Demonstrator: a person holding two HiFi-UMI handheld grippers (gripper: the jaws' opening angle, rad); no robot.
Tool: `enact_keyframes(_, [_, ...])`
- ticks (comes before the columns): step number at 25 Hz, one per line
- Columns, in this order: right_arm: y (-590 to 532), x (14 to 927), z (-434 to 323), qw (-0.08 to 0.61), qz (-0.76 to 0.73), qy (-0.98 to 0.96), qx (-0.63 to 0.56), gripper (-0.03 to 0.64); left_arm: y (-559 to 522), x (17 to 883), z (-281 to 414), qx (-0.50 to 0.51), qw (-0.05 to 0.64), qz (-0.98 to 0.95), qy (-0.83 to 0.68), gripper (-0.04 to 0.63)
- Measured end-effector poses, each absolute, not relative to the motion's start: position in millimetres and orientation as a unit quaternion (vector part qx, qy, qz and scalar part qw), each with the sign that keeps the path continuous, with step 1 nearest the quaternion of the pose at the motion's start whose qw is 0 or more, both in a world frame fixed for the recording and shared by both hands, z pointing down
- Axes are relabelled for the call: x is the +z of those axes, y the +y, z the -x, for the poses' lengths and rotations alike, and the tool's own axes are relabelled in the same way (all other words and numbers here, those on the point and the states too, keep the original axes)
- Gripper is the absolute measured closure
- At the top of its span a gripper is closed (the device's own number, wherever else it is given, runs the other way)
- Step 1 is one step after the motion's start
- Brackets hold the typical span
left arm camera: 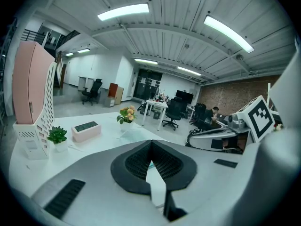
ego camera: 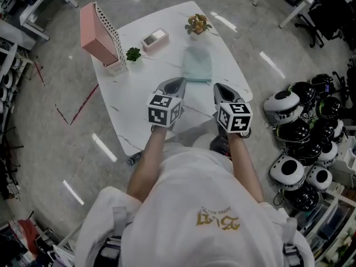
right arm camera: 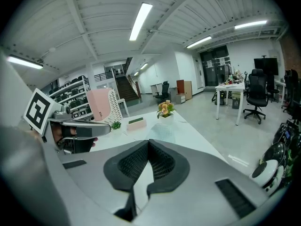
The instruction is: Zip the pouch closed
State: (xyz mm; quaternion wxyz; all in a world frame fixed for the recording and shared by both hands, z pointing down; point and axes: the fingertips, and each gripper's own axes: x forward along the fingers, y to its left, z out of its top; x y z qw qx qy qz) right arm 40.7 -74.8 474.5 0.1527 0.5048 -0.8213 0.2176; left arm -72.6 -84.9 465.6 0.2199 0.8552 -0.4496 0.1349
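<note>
Head view: left tongs (ego camera: 178, 82) beside right (ego camera: 218, 88)

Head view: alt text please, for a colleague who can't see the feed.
A person holds the left gripper and right gripper, both shut and empty, over a white table, short of a pale green pouch. Farther back stand a pink file holder, small plant, pink box and flowers.
</note>
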Motion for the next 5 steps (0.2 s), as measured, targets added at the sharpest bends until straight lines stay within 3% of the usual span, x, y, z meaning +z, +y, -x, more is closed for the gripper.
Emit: enact_keyframes(5, [-83.0,473.7,-38.4,0.149,-0.488,-0.831,0.221,0.604,-91.8,464.5,70.2,0.134,0.214,-0.858,-0.448,0.577])
